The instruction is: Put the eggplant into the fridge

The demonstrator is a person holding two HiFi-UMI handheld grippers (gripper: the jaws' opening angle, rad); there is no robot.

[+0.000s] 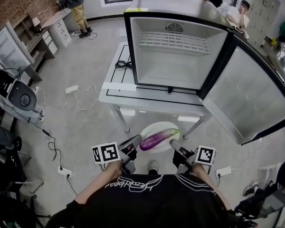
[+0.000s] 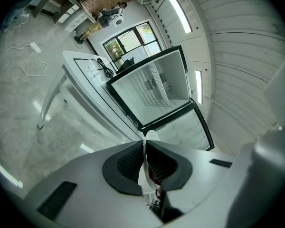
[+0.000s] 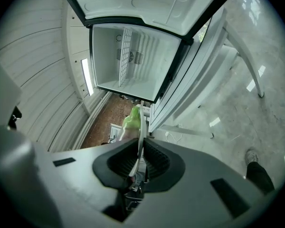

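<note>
The eggplant (image 1: 157,139) is not in a claw directly; it lies on a white plate (image 1: 156,126), and this plate is carried between the two grippers, low in front of the person's body; the left gripper (image 1: 133,145) is closed on the plate's left rim, and in the left gripper view the thin white edge stands pinched between the two dark pads, with a little of the purple skin showing behind it; the right gripper (image 1: 176,147) is closed in the same way on the right rim, and in its own view the green cap (image 3: 131,120) of the eggplant rises just beyond the jaws; so the long axis of the eggplant runs across, from one gripper to the other, a bit slanted, with the cap end at the right gripper and the round purple end toward the left one; the fridge (image 1: 180,68) stands straight ahead on a white table (image 1: 118,88), higher than the plate and well apart from it, with its door (image 1: 249,99) swung open to the right side; inside, a wire shelf (image 1: 173,41) sits in the upper part; both hands seem about equally far from the opening, so I judge that the coming move is forward and upward with the two grippers together, holding the plate level so that the eggplant does not roll off; the right gripper is on the door's side, so there the room looks tighter.
</note>
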